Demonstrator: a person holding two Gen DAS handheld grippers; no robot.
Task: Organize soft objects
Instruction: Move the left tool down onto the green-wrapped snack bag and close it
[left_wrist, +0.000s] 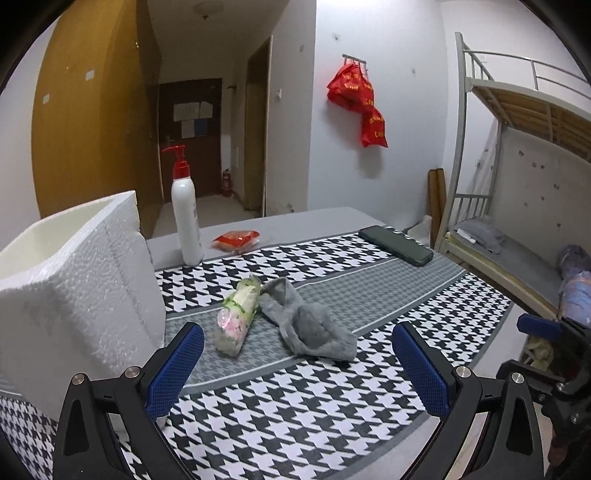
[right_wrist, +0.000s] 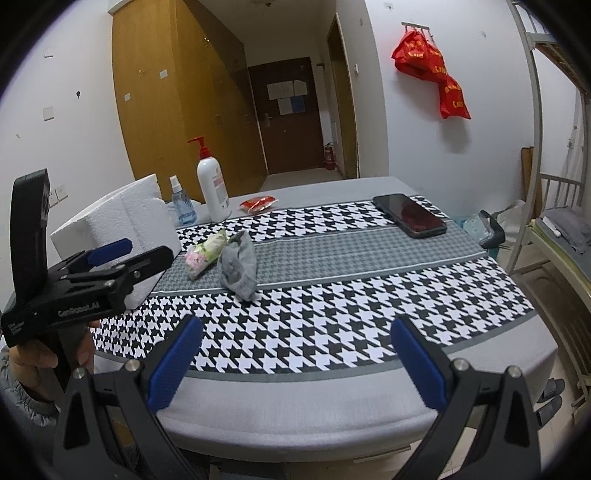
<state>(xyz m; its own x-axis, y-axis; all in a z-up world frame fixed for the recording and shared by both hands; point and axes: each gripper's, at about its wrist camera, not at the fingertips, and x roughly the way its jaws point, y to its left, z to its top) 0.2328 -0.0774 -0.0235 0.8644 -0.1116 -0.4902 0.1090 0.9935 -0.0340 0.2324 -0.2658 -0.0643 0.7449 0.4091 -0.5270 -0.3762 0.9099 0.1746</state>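
Grey sock (left_wrist: 308, 325) limp, light; pinch bunched middle. Left gripper (left_wrist: 297, 365) wide, empty; sock at 12 o'clock.

Cloth (left_wrist: 295, 406), centre and lower frame: black-and-white houndstooth, with a finer grey houndstooth band edged in pale lines.
Counter (right_wrist: 295, 417): plain grey.
Sock (left_wrist: 306, 325), centre: grey.
Soft roll (left_wrist: 236, 317), just left of the sock: white, pink and green, in clear wrap.
Foam box (left_wrist: 74, 288), left: white, pebbled.
Pump bottle (left_wrist: 186, 218), upper left of centre: white, red pump.
Packet (left_wrist: 236, 238): red.
Phone (right_wrist: 410, 214), right: black.
Spray bottle (right_wrist: 181, 206): clear blue.
Gripper pads (right_wrist: 173, 365): blue on black.
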